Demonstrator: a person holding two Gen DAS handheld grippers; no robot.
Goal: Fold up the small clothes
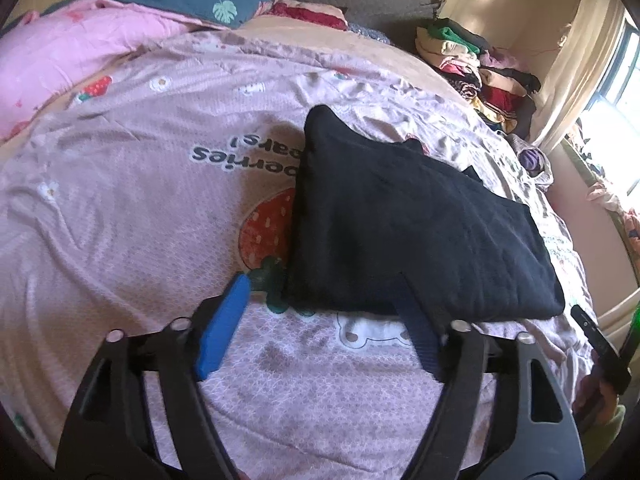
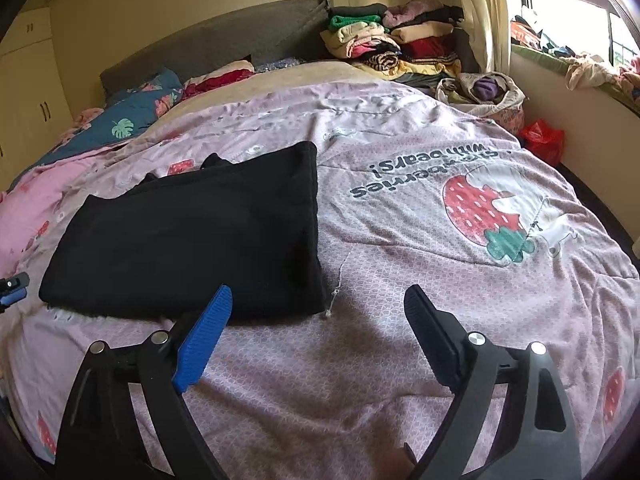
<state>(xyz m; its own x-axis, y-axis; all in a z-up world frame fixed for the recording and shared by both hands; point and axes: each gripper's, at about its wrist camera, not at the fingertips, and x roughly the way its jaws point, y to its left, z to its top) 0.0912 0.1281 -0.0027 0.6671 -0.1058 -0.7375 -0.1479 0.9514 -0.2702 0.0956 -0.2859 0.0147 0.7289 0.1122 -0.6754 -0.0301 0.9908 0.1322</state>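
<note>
A black garment (image 1: 400,220) lies folded into a thick rectangle on the pink strawberry-print quilt (image 1: 140,200). My left gripper (image 1: 324,284) hovers open at the garment's near left corner. Its right finger (image 1: 416,332) crosses in front of the near edge, and the pads press on nothing. In the right wrist view the same garment (image 2: 192,232) lies left of centre. My right gripper (image 2: 320,292) stands wide open by the garment's near right corner, above bare quilt (image 2: 400,240). Nothing is held.
Stacks of folded clothes (image 2: 392,44) sit at the head of the bed by the grey headboard (image 2: 224,40). Pillows and a blue leaf-print blanket (image 1: 208,0) lie at the far left. A cloth bundle (image 2: 488,92), a red bag (image 2: 542,140) and a window sill are on the right.
</note>
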